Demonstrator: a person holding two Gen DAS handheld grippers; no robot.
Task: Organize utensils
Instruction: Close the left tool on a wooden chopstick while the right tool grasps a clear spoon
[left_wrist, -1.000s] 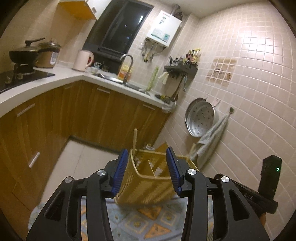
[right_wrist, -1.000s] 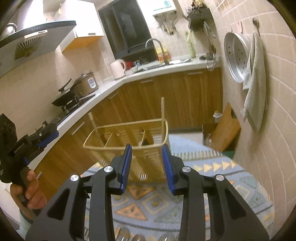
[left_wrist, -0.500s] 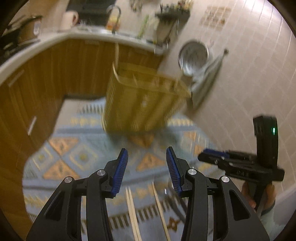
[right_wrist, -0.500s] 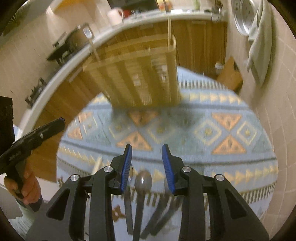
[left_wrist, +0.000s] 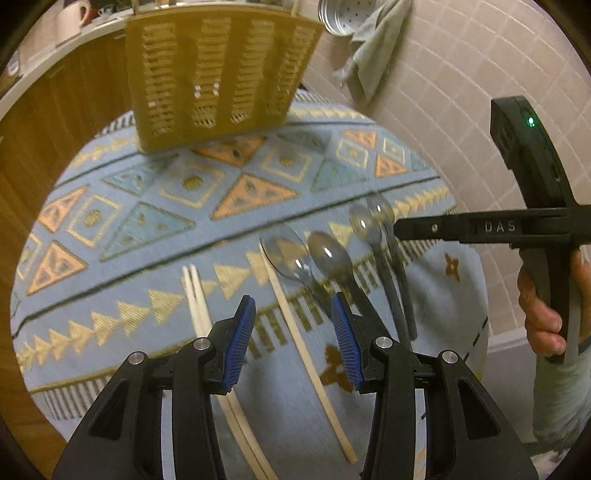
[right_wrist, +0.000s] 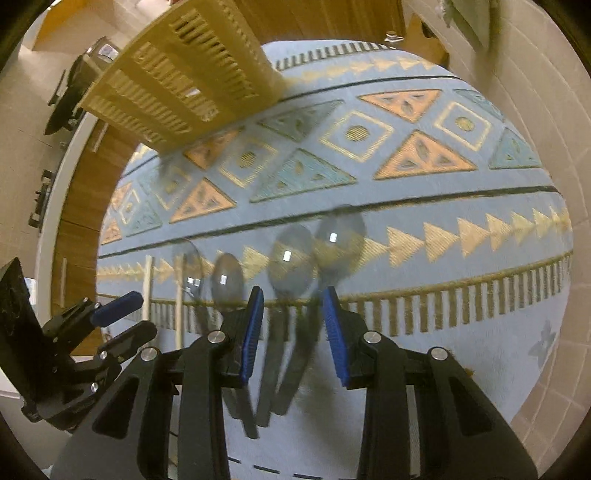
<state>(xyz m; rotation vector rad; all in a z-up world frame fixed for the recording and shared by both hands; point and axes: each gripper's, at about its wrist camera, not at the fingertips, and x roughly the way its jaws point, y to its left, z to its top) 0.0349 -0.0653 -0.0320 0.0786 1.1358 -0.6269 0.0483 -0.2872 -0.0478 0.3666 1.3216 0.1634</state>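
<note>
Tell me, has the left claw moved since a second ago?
Yes. The left claw has tipped down toward the cloth: the basket, earlier between its fingers, now sits near the top of its view.

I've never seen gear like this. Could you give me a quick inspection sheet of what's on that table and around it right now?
Surface: round table under a blue patterned cloth.
Job's things: four dark-handled spoons lying side by side; loose wooden chopsticks left of them; yellow slatted utensil basket standing at the far edge.
Clutter: nothing seen.
Grippers: left gripper open and empty above the chopsticks; right gripper open above the spoon handles, gripping nothing.
Cables: nothing seen.
Surroundings: tiled wall, hanging grey towel, wooden cabinets; a hand holds the right gripper's handle.
</note>
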